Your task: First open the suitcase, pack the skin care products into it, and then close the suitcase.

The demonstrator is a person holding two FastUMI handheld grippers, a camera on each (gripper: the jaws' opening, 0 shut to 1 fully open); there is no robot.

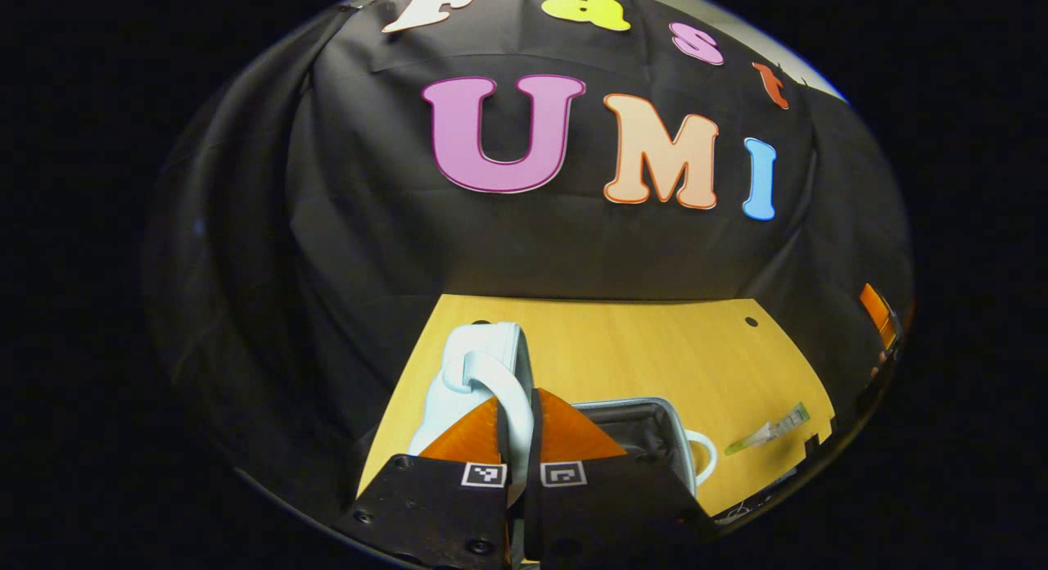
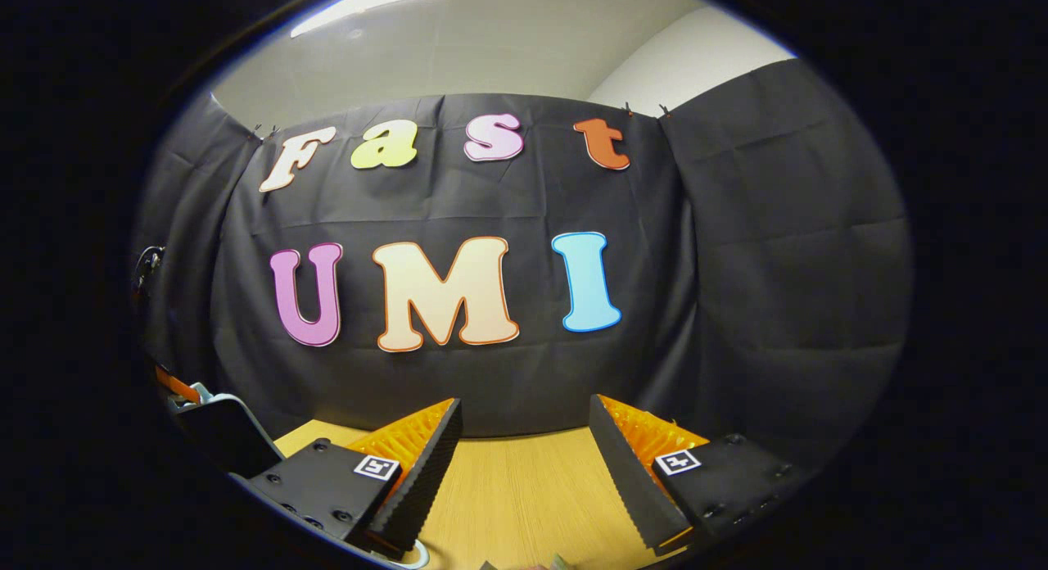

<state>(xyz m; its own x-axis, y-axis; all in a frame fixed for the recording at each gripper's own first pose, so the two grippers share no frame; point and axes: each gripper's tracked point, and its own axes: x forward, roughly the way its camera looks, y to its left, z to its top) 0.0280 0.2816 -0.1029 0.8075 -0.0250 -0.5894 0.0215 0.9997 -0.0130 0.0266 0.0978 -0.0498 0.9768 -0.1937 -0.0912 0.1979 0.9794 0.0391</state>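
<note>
left gripper view gives me the wooden table (image 1: 655, 349) first, running back to the black cloth wall (image 1: 344, 226). on it sits the pale suitcase (image 1: 483, 365), at the table's left edge, lid raised; i can see the dark inside of the open half (image 1: 639, 431) just right of my tool. my left gripper (image 1: 516, 427) is clenched on the suitcase handle (image 1: 503, 390), the white loop pinched between both fingers. a small clear-and-green skin care packet (image 1: 770, 431) lies flat on the table, off to the right and well apart from the suitcase.

right gripper view has my right gripper (image 2: 524, 447) released, jaws spread wide with bare table (image 2: 524, 488) between them, holding nothing. at the far left edge i make out a dark raised panel with a pale rim (image 2: 225, 431), which may be the suitcase lid; i cannot tell for sure.
</note>
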